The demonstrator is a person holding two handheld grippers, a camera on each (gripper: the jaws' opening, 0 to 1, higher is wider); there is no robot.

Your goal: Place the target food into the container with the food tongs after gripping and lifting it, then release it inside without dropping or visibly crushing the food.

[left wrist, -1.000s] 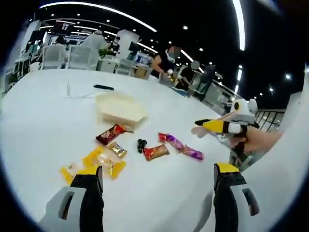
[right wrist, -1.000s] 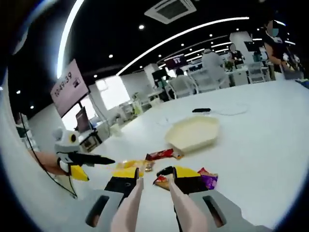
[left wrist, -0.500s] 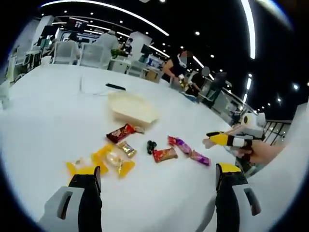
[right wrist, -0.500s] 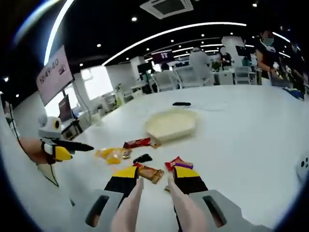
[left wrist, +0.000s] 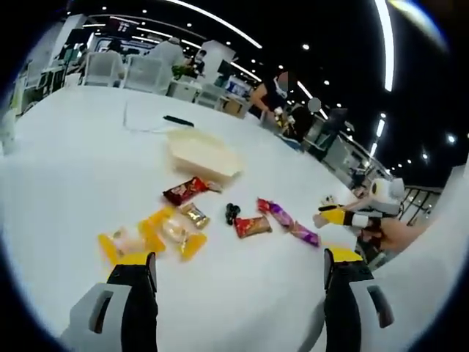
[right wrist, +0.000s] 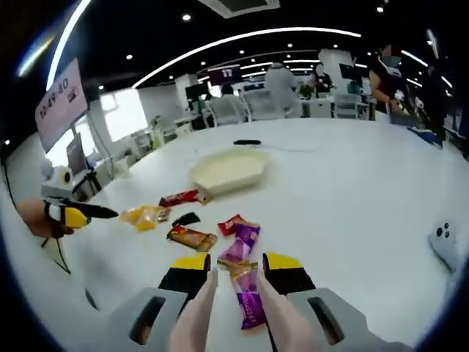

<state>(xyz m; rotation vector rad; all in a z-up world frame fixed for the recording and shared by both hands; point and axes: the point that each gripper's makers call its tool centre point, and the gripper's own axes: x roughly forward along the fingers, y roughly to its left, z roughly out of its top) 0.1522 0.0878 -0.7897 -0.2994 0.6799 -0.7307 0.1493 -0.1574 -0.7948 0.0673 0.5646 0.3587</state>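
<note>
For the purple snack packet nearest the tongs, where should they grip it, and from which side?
Grip the purple packet across its narrow middle, coming down from above with the tongs. It lies flat on the table, lengthwise between the tong arms, so its long edges face them.

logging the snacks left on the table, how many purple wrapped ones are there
2. Both purple wrappers lie end to end ahead of the right claw: one between its tongs, the other just beyond, beside a red wrapper. None seems hidden.
</note>
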